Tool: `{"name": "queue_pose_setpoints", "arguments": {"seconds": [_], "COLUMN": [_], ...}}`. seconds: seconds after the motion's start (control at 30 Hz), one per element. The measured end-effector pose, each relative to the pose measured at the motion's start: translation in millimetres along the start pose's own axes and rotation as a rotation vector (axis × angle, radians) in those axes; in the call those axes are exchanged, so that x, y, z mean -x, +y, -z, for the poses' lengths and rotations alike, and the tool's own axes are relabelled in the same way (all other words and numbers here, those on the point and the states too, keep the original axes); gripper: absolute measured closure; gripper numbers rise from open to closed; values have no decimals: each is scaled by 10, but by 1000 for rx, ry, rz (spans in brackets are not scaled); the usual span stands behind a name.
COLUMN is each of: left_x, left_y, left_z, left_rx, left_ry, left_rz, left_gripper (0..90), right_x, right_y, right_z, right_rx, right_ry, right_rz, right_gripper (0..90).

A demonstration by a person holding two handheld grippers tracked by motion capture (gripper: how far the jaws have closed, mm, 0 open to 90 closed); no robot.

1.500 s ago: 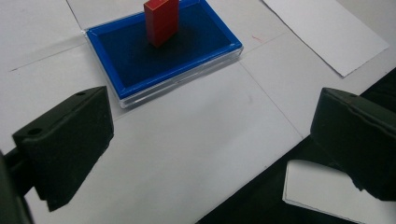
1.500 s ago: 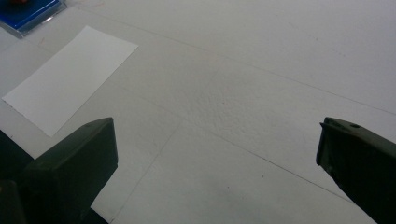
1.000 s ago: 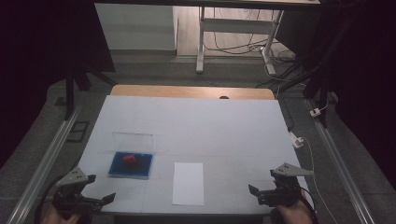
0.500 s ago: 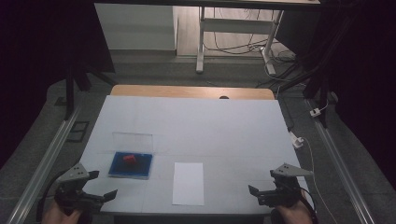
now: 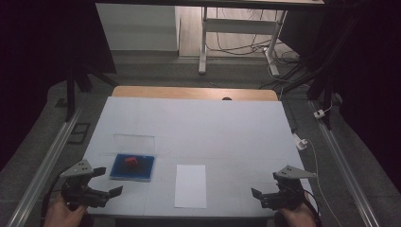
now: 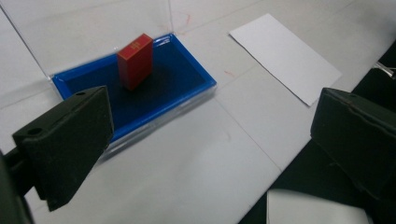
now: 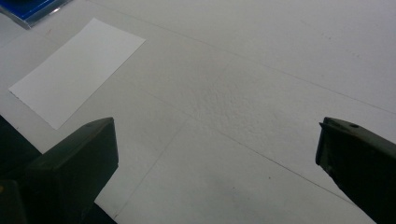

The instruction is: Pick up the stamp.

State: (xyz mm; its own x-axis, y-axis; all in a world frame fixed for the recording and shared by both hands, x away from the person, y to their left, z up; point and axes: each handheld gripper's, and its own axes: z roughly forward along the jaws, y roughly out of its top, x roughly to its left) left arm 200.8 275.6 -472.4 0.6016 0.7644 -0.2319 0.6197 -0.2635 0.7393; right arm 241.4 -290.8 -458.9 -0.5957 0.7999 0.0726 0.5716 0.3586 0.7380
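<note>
One blue tray (image 5: 133,166), one red block (image 5: 131,161), one paper sheet (image 5: 190,186)

A white tabletop (image 5: 198,127) sits in a dim room, with a strip of bare wood (image 5: 194,92) along its far edge; grey floor (image 5: 156,71) surrounds it; metal rails (image 5: 47,163) run along both side edges; beyond the far edge stand a white table frame (image 5: 204,42), a pale cabinet (image 5: 137,28) and loose cables (image 5: 236,45); darkness fills both upper corners.

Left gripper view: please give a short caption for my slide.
Open left claw facing a red block standing in a blue tray, white paper beside.
</note>
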Motion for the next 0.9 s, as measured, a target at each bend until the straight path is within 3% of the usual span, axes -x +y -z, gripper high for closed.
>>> {"name": "queue_pose_setpoints", "arguments": {"seconds": [0.3,0.5,0.9], "left_x": [-28,-64,-161], "left_y": [76,140,270], "left_z": [-117,-195,-384], "left_rx": [-42,-45,-69], "left_ry": [24,15,22], "left_rz": [-37,-30,-72], "left_gripper": [0,0,0], "right_x": [-2,-4,-6], "right_y": [1,1,2], "right_z": [2,-1,-8], "right_rx": [-4,-5,-10], "right_ry": [-3,-1,5], "right_rz": [4,6,9], "right_gripper": [0,0,0]}}
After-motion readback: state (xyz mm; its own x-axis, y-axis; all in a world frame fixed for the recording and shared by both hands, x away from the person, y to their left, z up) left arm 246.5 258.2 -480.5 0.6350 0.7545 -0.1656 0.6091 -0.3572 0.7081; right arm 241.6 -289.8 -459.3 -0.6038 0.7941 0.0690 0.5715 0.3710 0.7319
